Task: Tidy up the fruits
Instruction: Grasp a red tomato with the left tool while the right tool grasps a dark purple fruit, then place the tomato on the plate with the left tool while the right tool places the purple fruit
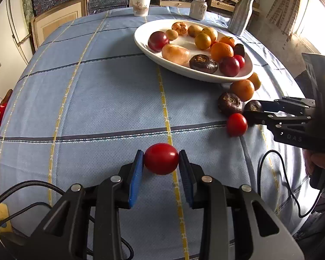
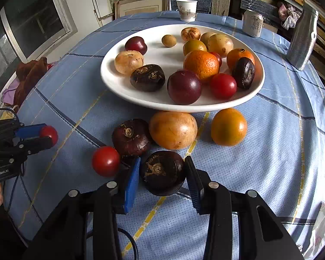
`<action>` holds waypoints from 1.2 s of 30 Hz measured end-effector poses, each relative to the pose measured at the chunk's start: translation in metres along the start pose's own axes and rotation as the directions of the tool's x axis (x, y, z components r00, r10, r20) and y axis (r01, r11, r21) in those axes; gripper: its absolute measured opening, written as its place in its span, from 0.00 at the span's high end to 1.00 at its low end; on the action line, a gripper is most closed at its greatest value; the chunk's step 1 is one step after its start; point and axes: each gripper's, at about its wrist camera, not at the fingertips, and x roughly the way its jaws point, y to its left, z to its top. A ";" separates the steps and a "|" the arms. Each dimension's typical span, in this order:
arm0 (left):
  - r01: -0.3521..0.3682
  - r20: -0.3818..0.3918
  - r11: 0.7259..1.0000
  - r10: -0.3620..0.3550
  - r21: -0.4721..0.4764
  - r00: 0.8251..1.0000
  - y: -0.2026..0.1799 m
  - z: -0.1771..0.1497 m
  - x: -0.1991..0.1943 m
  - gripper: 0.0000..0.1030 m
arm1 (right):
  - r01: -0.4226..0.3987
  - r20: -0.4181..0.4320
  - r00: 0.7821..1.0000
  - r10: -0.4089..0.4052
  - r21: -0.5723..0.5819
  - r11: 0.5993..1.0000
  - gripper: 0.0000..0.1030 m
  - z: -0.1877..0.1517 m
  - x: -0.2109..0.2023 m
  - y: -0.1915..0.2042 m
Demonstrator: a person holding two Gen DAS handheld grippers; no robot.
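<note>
Two black handheld grippers, left gripper (image 1: 161,159), right gripper (image 2: 162,172), blue ribbed fingers (image 1: 134,179), silver screws, black cables

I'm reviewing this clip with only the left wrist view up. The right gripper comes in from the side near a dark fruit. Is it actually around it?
Observer: Yes. In the right wrist view the dark water chestnut sits between the right gripper's blue pads, which look to be touching its sides.
Operator: Any loose fruit hidden behind that gripper?
Observer: None hidden, but the view shows four clearly: a cherry tomato, a second chestnut, a yellow-brown fruit and an orange fruit.
Operator: Does the left gripper show from there?
Observer: Yes, the left gripper sits at the left edge, closed on a red tomato.
</note>
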 end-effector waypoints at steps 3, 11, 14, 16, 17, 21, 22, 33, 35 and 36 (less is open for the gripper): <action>0.006 0.001 1.000 -0.006 0.005 1.000 -0.003 0.002 0.002 0.68 | 0.013 0.002 1.000 -0.013 -0.009 1.000 0.60 -0.003 -0.005 0.002; 0.034 0.021 0.999 -0.034 0.035 0.999 -0.017 0.025 0.008 0.68 | 0.063 0.076 0.995 -0.061 -0.019 0.998 0.60 0.009 -0.036 -0.005; 0.048 0.046 0.998 -0.050 0.046 0.998 -0.024 0.046 0.008 0.68 | 0.079 0.104 0.991 -0.078 -0.006 0.997 0.60 0.020 -0.047 -0.013; 0.052 0.064 0.997 -0.056 0.060 0.996 -0.029 0.062 0.009 0.68 | 0.090 0.119 0.989 -0.089 0.001 0.996 0.60 0.029 -0.051 -0.018; 0.054 0.078 0.996 -0.059 0.069 0.995 -0.032 0.074 0.010 0.68 | 0.096 0.127 0.987 -0.096 0.006 0.995 0.60 0.035 -0.053 -0.022; 0.049 0.108 0.995 -0.058 0.086 0.992 -0.040 0.110 0.016 0.68 | 0.101 0.144 0.984 -0.105 0.034 0.994 0.60 0.057 -0.052 -0.035; 0.043 0.113 0.995 -0.053 0.089 0.992 -0.041 0.119 0.019 0.68 | 0.102 0.146 0.984 -0.107 0.040 0.994 0.60 0.063 -0.051 -0.038; -0.005 0.097 0.998 -0.001 0.065 0.995 -0.038 0.185 0.063 0.68 | 0.066 0.151 0.985 -0.079 0.086 0.994 0.60 0.116 -0.017 -0.061; -0.006 0.092 0.998 0.001 0.062 0.996 -0.037 0.190 0.071 0.68 | 0.061 0.149 0.986 -0.073 0.087 0.994 0.60 0.120 -0.012 -0.062; -0.005 0.088 0.998 -0.001 0.060 0.996 -0.037 0.191 0.073 0.68 | 0.057 0.148 0.987 -0.070 0.088 0.994 0.60 0.122 -0.009 -0.063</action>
